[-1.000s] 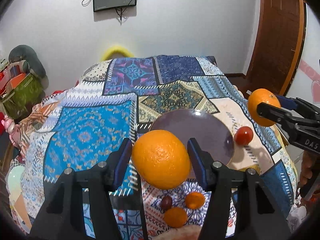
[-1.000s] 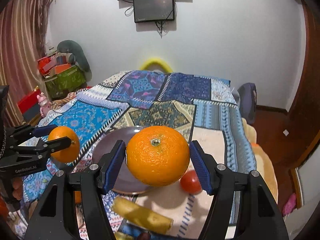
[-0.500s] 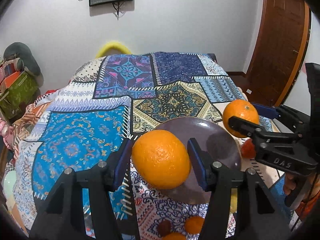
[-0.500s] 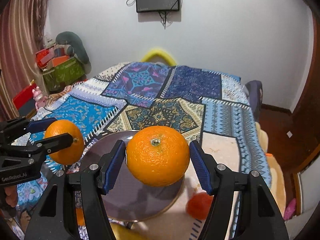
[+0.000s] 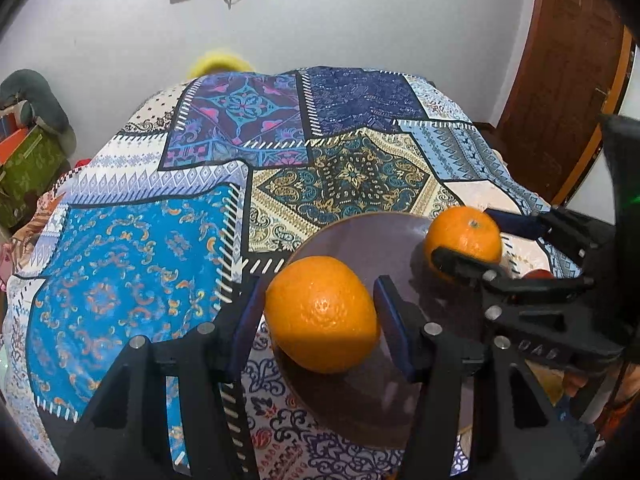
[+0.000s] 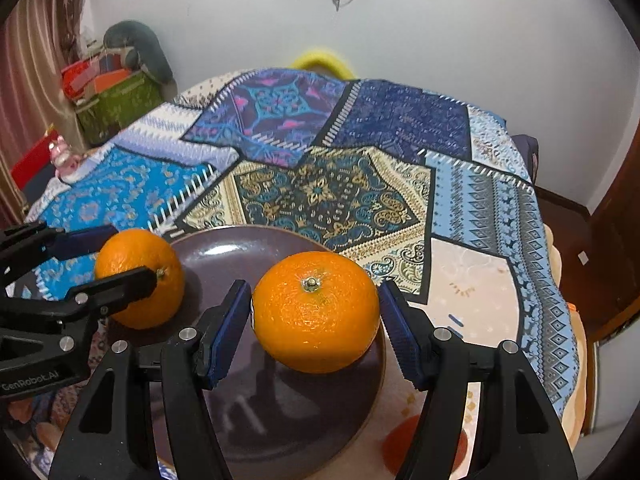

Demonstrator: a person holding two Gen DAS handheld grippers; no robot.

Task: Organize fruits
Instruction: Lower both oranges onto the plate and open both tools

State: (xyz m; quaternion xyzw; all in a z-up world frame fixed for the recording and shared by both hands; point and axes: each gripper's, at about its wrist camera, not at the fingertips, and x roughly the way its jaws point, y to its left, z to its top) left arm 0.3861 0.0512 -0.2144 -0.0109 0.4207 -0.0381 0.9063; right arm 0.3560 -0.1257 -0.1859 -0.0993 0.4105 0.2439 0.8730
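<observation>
My left gripper (image 5: pixel 316 314) is shut on an orange (image 5: pixel 322 314) and holds it over the near left part of a dark purple plate (image 5: pixel 360 236). My right gripper (image 6: pixel 314 312) is shut on a second orange (image 6: pixel 316 312) over the same plate (image 6: pixel 224 248). In the left wrist view the right gripper (image 5: pixel 476 236) and its orange (image 5: pixel 464 236) hang over the plate's right side. In the right wrist view the left gripper (image 6: pixel 104 258) and its orange (image 6: pixel 140 268) hang over the plate's left edge. I cannot tell whether either orange touches the plate.
The plate sits on a table under a patchwork cloth (image 5: pixel 340 176). A red fruit (image 6: pixel 424 446) lies by the plate's right rim, partly hidden by my fingers. A brown door (image 5: pixel 560 80) stands at the right and boxes (image 6: pixel 116 96) at the left wall.
Both grippers have moved forward and down with their oranges, from above the loose fruit to low over the plate, and come closer together. The loose fruit near the front has dropped out of view.
</observation>
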